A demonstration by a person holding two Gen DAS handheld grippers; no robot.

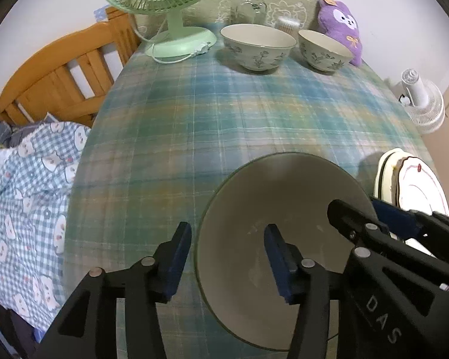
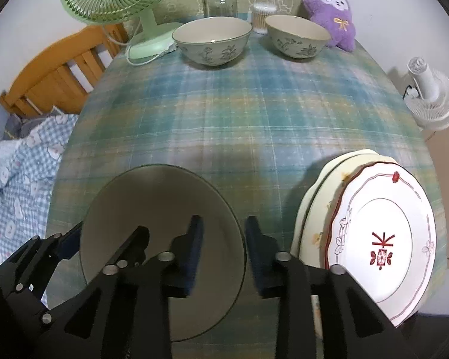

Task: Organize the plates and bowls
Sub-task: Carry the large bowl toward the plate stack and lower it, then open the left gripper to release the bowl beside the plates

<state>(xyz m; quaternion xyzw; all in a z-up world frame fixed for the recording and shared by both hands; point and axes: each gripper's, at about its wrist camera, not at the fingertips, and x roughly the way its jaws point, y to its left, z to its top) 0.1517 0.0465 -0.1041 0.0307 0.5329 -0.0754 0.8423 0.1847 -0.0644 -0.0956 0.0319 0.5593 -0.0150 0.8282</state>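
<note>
two grippers are seen at the near bowl (image 2: 161, 224): the left gripper (image 1: 227, 261) is spread across its left rim, the right gripper (image 2: 221, 254) across its right rim, neither clamped; stacked plates (image 2: 380, 239) lie just right of that bowl, two floral bowls (image 2: 212, 40) well beyond it

Home bedroom: bed (image 1: 60, 83), plush toy (image 1: 341, 27).
</note>
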